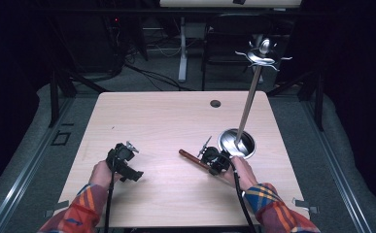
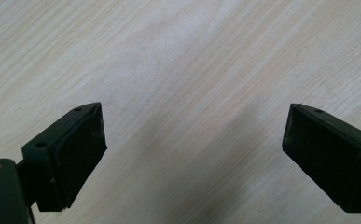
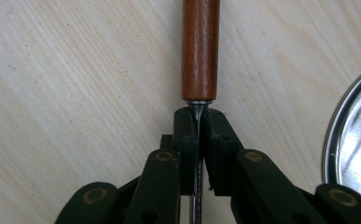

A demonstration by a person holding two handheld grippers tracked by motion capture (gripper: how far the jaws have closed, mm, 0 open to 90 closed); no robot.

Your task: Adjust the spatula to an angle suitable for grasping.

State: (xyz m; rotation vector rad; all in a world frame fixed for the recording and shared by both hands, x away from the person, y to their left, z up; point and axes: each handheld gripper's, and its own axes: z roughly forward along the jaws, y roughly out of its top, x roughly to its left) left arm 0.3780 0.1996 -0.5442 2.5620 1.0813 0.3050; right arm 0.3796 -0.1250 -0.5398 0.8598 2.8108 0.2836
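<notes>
A utensil with a reddish wooden handle (image 1: 189, 157) (image 3: 200, 46) lies low over the light wood table (image 1: 166, 116), pointing toward its left. My right gripper (image 1: 211, 158) (image 3: 200, 116) is shut on the thin metal shaft just below that handle, and whatever is at the utensil's other end is hidden by the jaws. My left gripper (image 1: 127, 167) (image 2: 194, 126) is held at the front left, open wide, with bare table between its pads (image 2: 80, 149).
Just right of my right gripper stands a metal rack: a shiny round base (image 1: 236, 143) (image 3: 350, 140), a slanting pole (image 1: 248, 102), and hooks at the top (image 1: 262, 56). A small cable hole (image 1: 215, 103) sits near the table's far edge.
</notes>
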